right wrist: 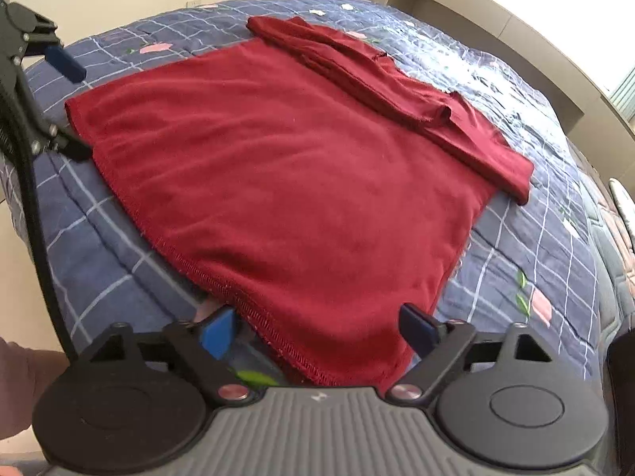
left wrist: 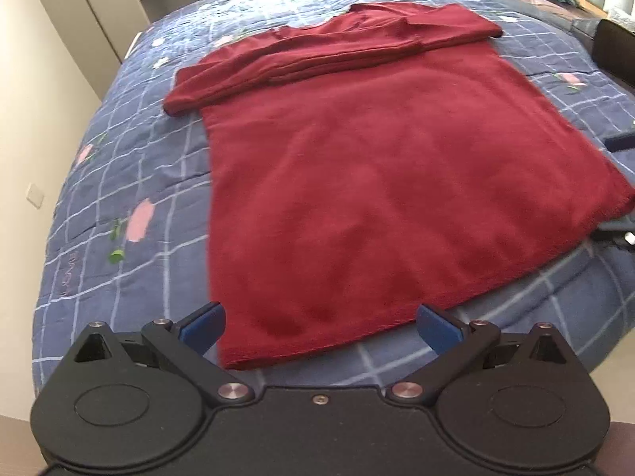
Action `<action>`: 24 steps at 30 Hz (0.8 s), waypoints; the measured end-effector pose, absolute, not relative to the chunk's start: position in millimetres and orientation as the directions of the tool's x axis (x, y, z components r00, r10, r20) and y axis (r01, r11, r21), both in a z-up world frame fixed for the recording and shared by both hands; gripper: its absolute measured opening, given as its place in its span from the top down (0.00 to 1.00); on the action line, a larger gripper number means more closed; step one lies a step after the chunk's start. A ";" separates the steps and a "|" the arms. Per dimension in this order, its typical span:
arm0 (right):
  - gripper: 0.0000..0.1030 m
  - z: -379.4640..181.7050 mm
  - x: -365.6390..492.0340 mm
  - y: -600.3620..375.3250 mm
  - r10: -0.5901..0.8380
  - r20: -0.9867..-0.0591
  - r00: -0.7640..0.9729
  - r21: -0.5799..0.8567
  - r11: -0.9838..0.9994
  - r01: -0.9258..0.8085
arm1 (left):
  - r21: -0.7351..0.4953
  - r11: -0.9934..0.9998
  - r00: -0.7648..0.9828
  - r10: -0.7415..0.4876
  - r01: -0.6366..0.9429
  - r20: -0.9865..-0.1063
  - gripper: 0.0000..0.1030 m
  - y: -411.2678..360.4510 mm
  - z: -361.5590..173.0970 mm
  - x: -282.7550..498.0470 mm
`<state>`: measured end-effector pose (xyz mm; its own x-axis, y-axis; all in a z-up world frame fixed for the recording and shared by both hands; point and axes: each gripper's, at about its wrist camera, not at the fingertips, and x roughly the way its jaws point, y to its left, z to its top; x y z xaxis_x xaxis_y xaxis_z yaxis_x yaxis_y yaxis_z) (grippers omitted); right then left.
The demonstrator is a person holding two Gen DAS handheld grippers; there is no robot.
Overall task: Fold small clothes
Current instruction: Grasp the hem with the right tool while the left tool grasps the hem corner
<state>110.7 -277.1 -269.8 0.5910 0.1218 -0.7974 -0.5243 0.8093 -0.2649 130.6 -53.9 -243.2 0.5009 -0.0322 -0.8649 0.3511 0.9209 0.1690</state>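
One red garment (left wrist: 357, 182) lies flat on the bed's blue checked quilt (left wrist: 119, 182), and two grippers work at its near hem, one at each corner. The garment's sleeves are folded across its far end in a band (left wrist: 317, 51), well beyond both pairs of fingers.

In the left wrist view, the left gripper (left wrist: 319, 327) has its two blue-padded fingers (left wrist: 202, 327) set wide apart. The hem's left corner lies between them, closer to the left finger, and the cloth spreads forward and to the right from there. Neither pad presses on the cloth. Whether the left pad brushes the garment's edge cannot be told through the blur.

In the right wrist view, the right gripper (right wrist: 317, 331) also has its fingers (right wrist: 218, 333) apart, a little less widely. The hem's right corner runs between them, with the stitched edge (right wrist: 222, 289) passing just beside the left finger and the cloth reaching up to the right one. The pads do not clamp it. The left gripper appears at the far left of this view, at the other hem corner.
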 end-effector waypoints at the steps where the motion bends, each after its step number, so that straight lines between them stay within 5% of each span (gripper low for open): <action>1: 0.29 -268.6 113.0 -277.0 0.133 -0.801 0.584 -0.254 0.808 -0.531 | 0.167 0.918 0.500 -0.039 0.361 -0.865 0.01 -56.9 -243.8 129.6; 8: 0.73 -250.6 133.2 -292.2 0.245 -0.827 0.507 -0.044 0.870 -0.492 | 0.158 0.878 0.492 -0.097 0.451 -0.865 0.01 -79.7 -249.6 117.0; 11: 0.81 -246.3 146.5 -305.8 0.290 -0.824 0.487 0.075 0.908 -0.413 | 0.187 0.859 0.495 -0.087 0.477 -0.864 0.01 -87.3 -255.5 114.4; 19: 0.86 -245.2 168.5 -333.5 0.336 -0.815 0.472 0.210 0.931 -0.300 | 0.275 0.837 0.496 0.005 0.472 -0.868 0.08 -90.7 -267.2 135.1; 24: 0.86 -247.9 165.9 -326.6 0.322 -0.824 0.466 0.169 0.925 -0.339 | 0.290 0.839 0.515 0.013 0.460 -0.857 0.30 -74.1 -263.5 146.0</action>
